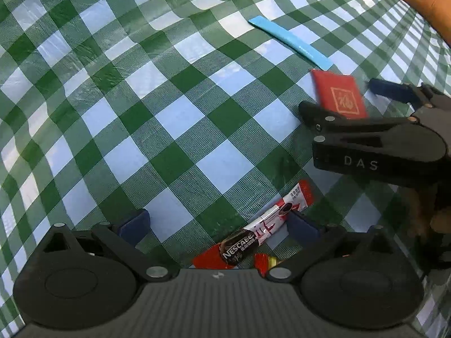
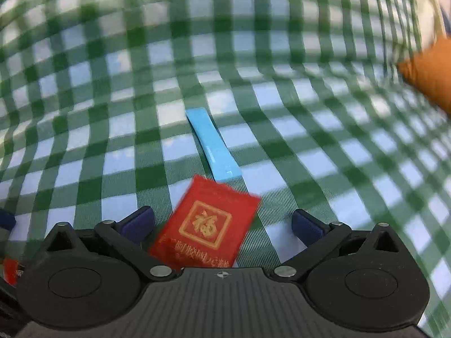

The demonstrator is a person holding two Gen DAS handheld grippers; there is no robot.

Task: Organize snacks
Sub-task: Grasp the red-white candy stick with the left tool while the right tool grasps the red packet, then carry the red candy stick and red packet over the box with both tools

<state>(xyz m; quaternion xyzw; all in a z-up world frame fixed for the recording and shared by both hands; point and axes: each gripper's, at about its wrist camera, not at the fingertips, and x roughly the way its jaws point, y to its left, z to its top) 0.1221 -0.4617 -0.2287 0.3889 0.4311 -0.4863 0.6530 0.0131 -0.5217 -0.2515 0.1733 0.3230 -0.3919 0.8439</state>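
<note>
A red and white Nescafe stick (image 1: 262,231) lies on the checked cloth between the fingers of my left gripper (image 1: 220,225), close to the right finger; the gripper is open and not touching it. A second small red wrapper (image 1: 265,262) peeks out at the gripper's base. My right gripper (image 2: 222,224) is open, with a red packet (image 2: 205,225) bearing a gold square emblem between its fingers, touching neither. The packet is blurred, so I cannot tell whether it rests flat. A light blue stick (image 2: 214,146) lies just beyond it. In the left wrist view, the right gripper (image 1: 341,98) frames the red packet (image 1: 338,95), with the blue stick (image 1: 290,42) behind.
A green and white checked tablecloth (image 1: 169,112) covers the whole surface. A person's bare forearm (image 1: 408,0) crosses the upper right, also in the right wrist view as a forearm (image 2: 428,76). The left gripper's fingertip (image 2: 5,219) shows at the left edge.
</note>
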